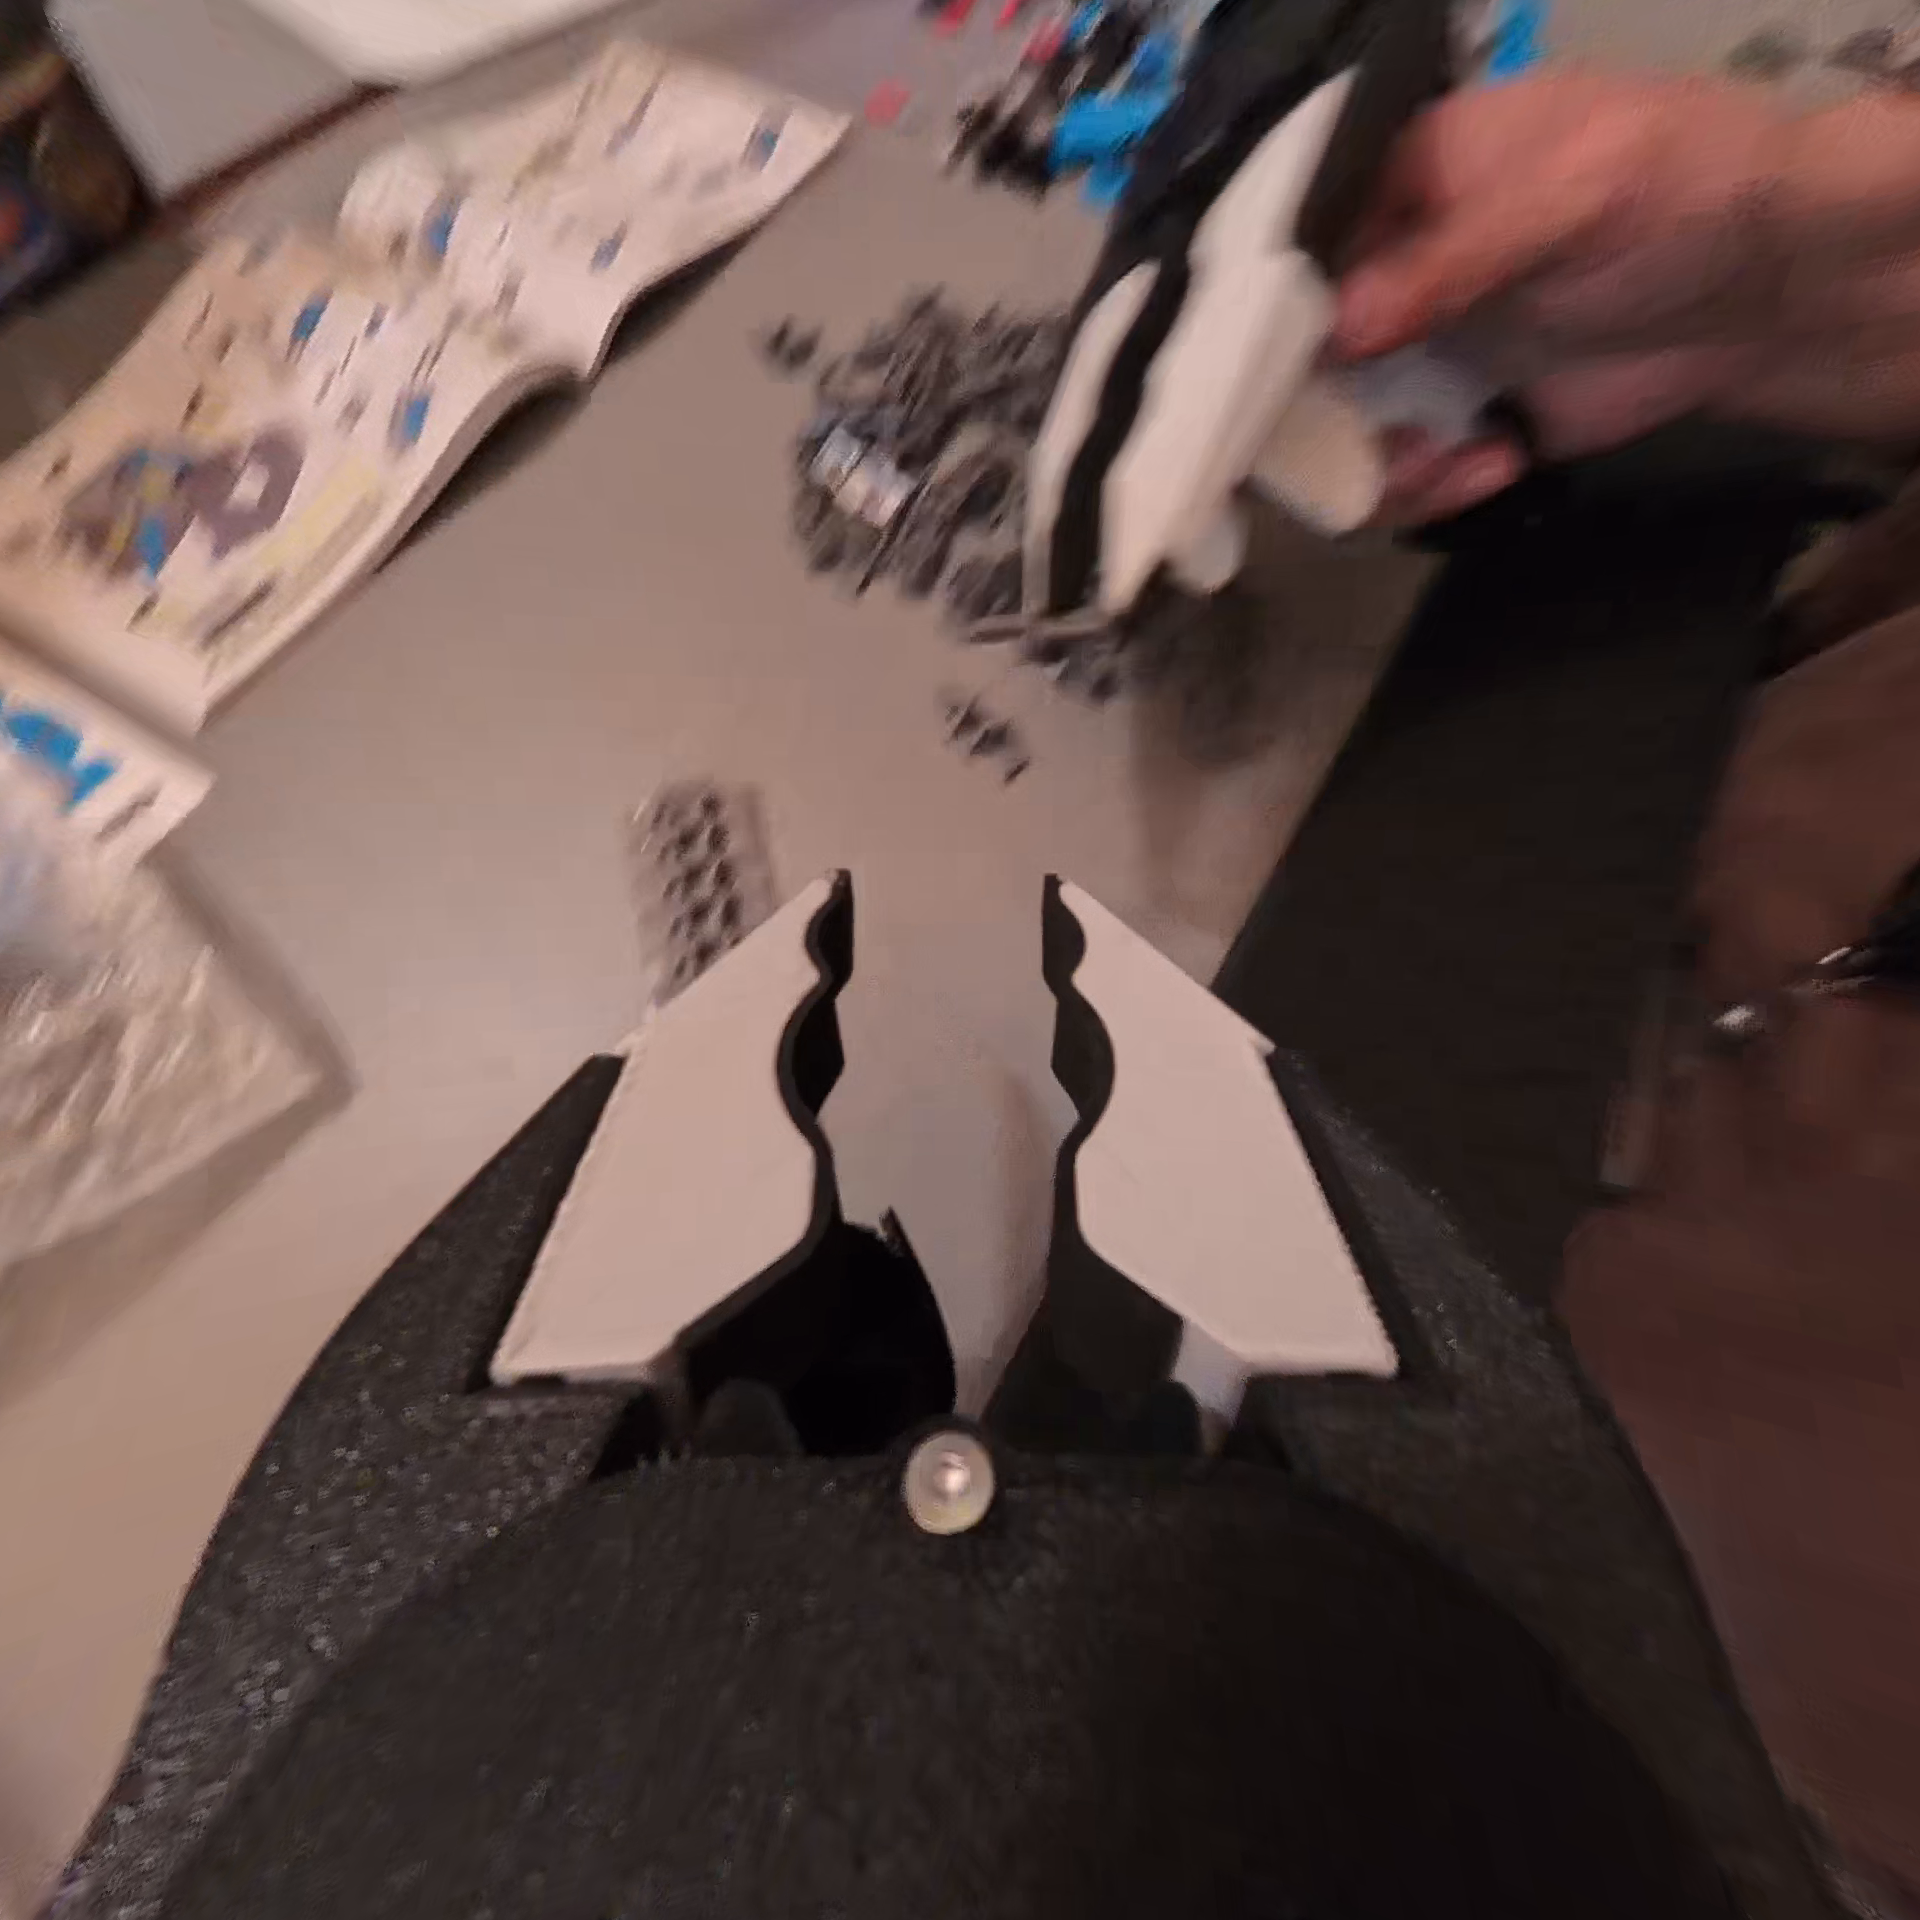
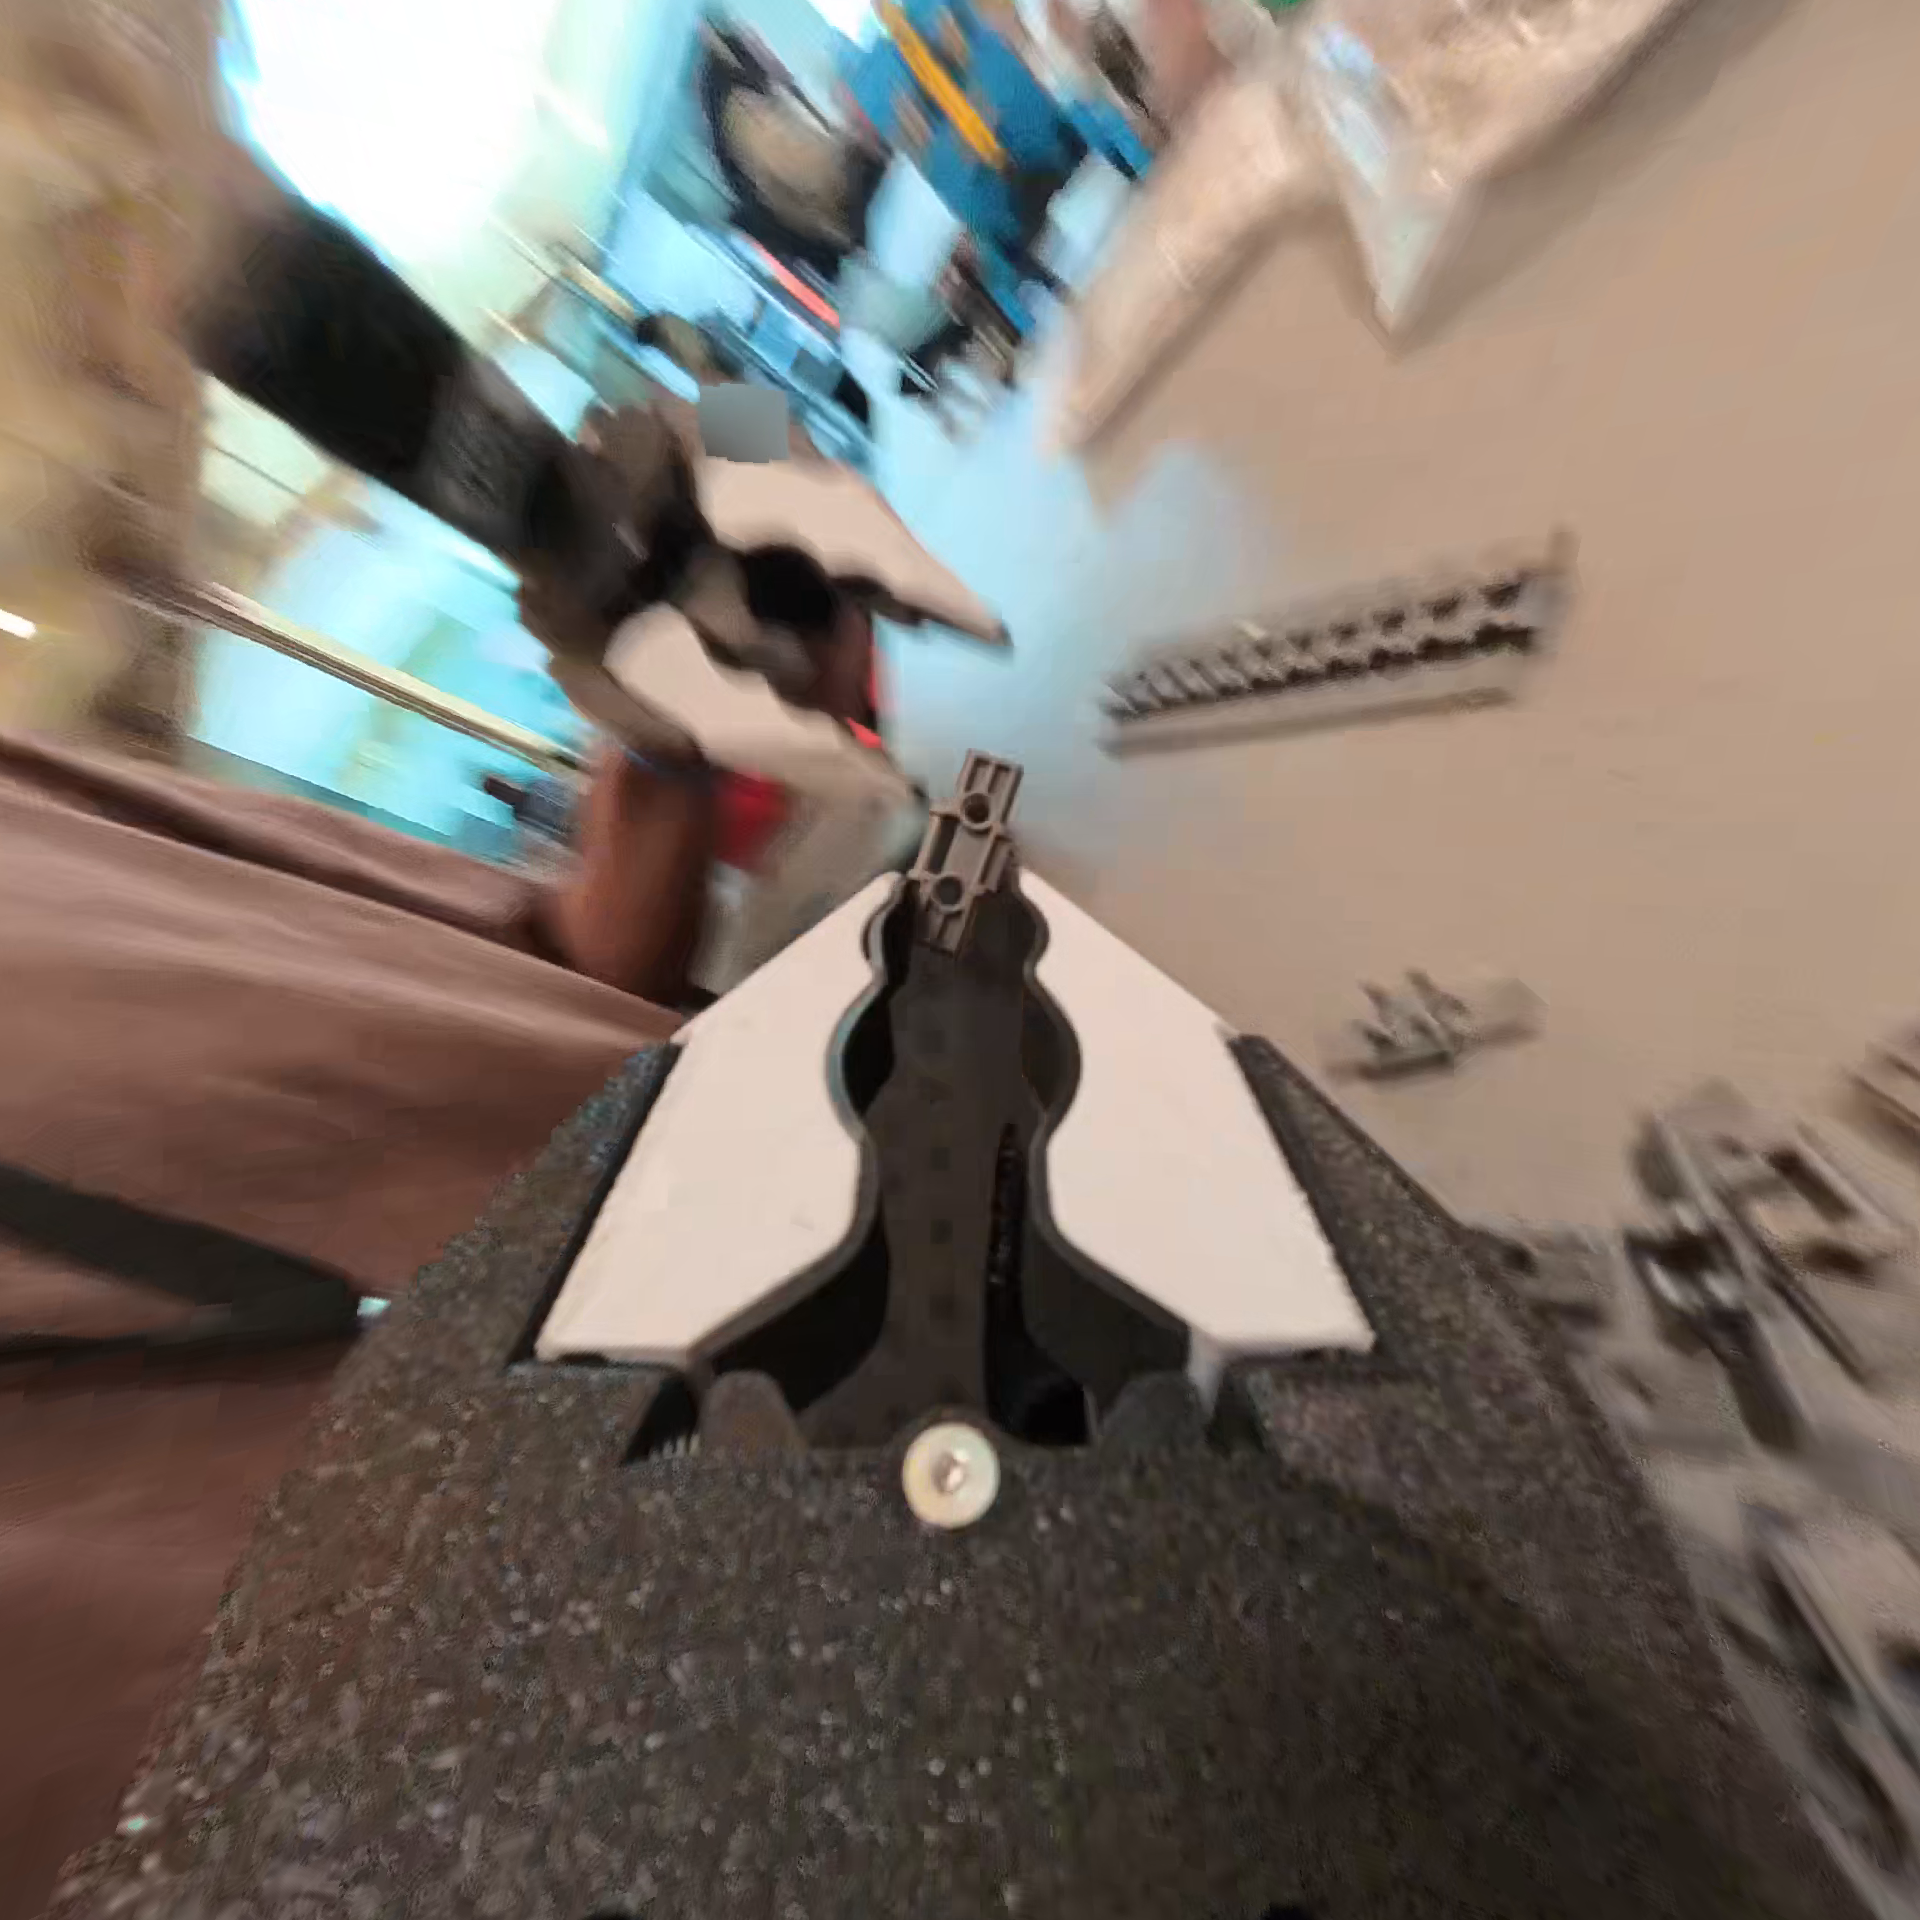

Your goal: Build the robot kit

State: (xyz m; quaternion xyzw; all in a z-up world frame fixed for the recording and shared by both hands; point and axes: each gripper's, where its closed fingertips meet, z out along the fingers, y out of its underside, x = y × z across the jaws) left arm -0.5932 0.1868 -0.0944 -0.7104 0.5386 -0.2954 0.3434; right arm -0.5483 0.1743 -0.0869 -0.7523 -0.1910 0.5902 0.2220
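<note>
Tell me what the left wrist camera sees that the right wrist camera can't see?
Only the left wrist view shows the open instruction booklet, the blurry pile of small dark pieces and the person's hand holding the right gripper. Its own left gripper is open, with nothing in it.

Only the right wrist view shows the small grey piece pinched at the right gripper's tips, and bright blue things behind.

Both show the beige table, a grey studded strip and the other gripper.
</note>
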